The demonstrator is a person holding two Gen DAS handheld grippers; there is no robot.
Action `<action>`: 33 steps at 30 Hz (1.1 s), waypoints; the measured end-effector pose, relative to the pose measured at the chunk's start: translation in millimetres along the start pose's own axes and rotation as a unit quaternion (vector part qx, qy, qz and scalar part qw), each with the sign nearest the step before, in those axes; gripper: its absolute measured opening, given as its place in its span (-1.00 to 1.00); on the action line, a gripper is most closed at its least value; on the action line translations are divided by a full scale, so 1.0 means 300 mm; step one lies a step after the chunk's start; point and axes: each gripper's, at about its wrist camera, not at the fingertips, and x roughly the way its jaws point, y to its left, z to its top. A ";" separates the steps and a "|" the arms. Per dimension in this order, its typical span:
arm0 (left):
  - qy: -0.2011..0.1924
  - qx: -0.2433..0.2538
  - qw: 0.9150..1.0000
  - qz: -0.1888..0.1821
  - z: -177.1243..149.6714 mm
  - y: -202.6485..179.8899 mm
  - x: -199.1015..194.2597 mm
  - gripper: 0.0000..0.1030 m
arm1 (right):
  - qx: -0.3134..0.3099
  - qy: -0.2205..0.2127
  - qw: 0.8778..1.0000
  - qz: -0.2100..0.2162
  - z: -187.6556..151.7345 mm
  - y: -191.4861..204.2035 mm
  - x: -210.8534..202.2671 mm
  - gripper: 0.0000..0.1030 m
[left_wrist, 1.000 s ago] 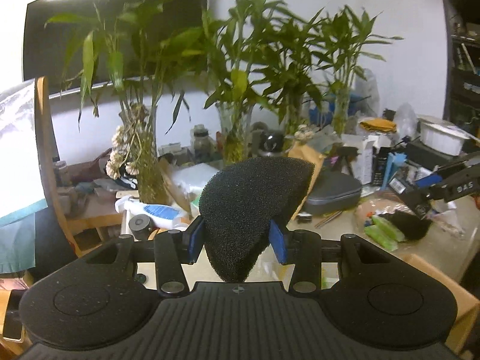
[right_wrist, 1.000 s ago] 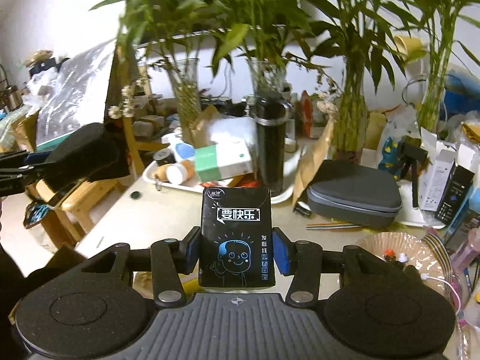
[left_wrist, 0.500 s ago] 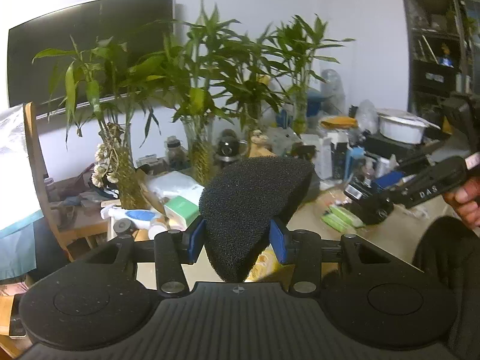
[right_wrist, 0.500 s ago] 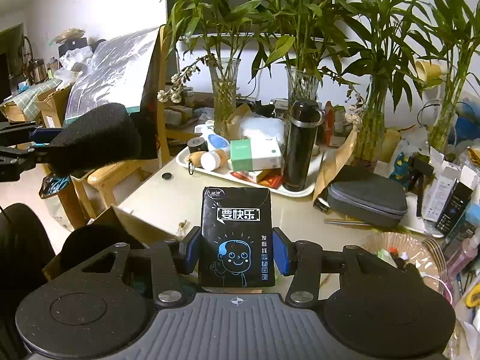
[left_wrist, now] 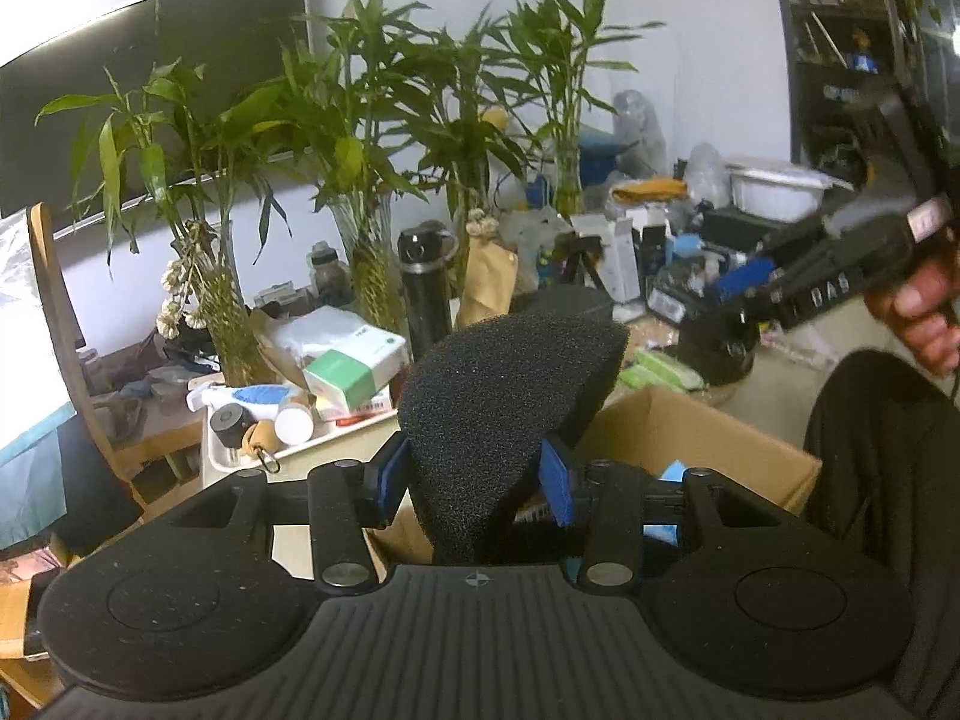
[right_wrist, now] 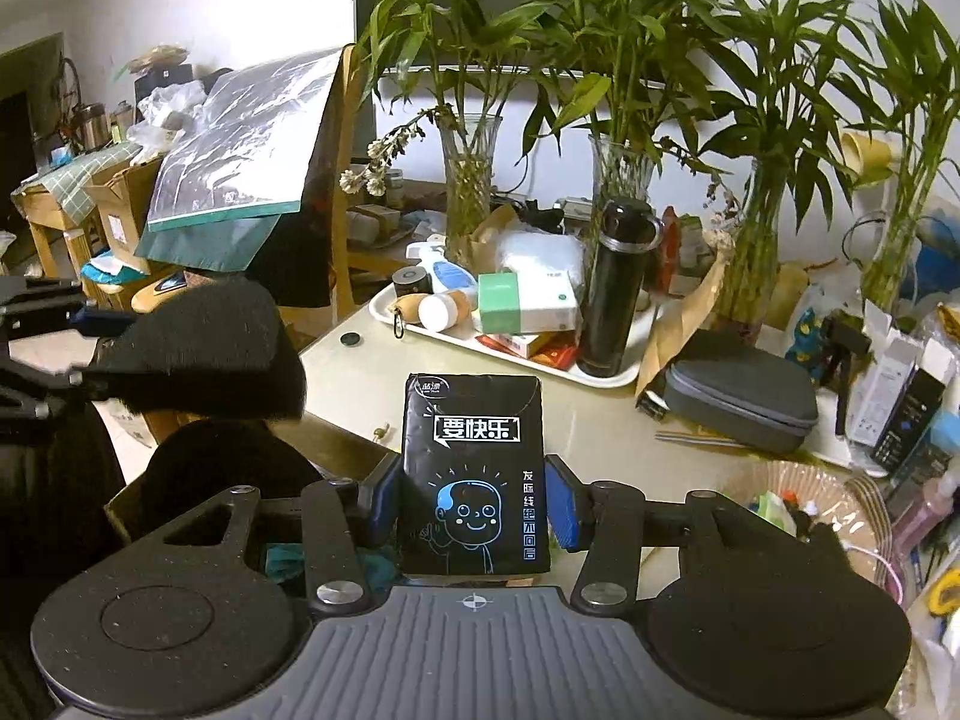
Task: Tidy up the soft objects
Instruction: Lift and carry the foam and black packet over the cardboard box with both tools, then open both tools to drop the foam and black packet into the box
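Observation:
My left gripper [left_wrist: 474, 477] is shut on a black foam sponge [left_wrist: 510, 384] and holds it above an open cardboard box [left_wrist: 690, 438] at the table's near edge. The sponge also shows at the left of the right wrist view [right_wrist: 204, 348]. My right gripper [right_wrist: 474, 504] is shut on a black tissue pack [right_wrist: 474, 468] with a blue cartoon face, held upright over the box's near edge [right_wrist: 120, 504]. The right gripper shows in the left wrist view [left_wrist: 780, 300], above and right of the box.
A white tray [right_wrist: 510, 348] holds a green-and-white box, bottles and a black flask [right_wrist: 618, 288]. Glass vases of bamboo [right_wrist: 468, 192] line the back. A grey zip case [right_wrist: 738, 396] and a woven basket [right_wrist: 798, 498] sit at right. A wooden chair [left_wrist: 54, 312] stands left.
Both grippers have pulled back and lowered from the table toward the cardboard box, which has come into view under them. Each still holds its object.

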 end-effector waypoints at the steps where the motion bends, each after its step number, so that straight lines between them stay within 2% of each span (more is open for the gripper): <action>1: 0.002 0.007 1.000 0.005 -0.011 -0.010 0.001 -0.09 | 0.001 0.001 1.000 0.001 0.000 -0.001 0.001 0.00; 2: 0.004 0.016 1.000 0.007 -0.021 -0.021 0.004 -0.05 | 0.003 0.002 1.000 0.002 -0.002 -0.001 0.003 0.00; 4: 0.011 0.041 0.999 -0.002 -0.048 -0.044 0.011 0.21 | 0.004 0.003 1.000 0.002 -0.011 0.005 0.004 0.00; 5: 0.012 0.053 0.998 -0.008 -0.062 -0.054 0.010 0.48 | 0.005 0.004 1.000 0.003 -0.015 0.006 0.004 0.00; 6: 0.005 0.062 0.998 -0.009 -0.081 -0.064 0.001 0.59 | 0.005 0.006 1.000 0.004 -0.021 0.010 0.004 0.00; 11: -0.007 0.078 0.997 -0.011 -0.127 -0.097 -0.059 0.59 | -0.001 0.010 1.000 0.003 -0.046 0.030 -0.009 0.00; 18: 0.028 0.031 0.999 -0.012 -0.140 -0.102 -0.105 0.59 | 0.016 0.018 1.000 0.011 -0.071 0.035 -0.020 0.00; 26: 0.044 -0.042 0.998 -0.033 -0.171 -0.073 -0.122 0.59 | 0.041 0.023 0.999 0.022 -0.070 0.049 -0.009 0.00; 33: 0.050 -0.059 0.996 -0.033 -0.183 -0.059 -0.121 0.59 | 0.047 0.019 0.998 0.040 -0.044 0.074 -0.005 0.04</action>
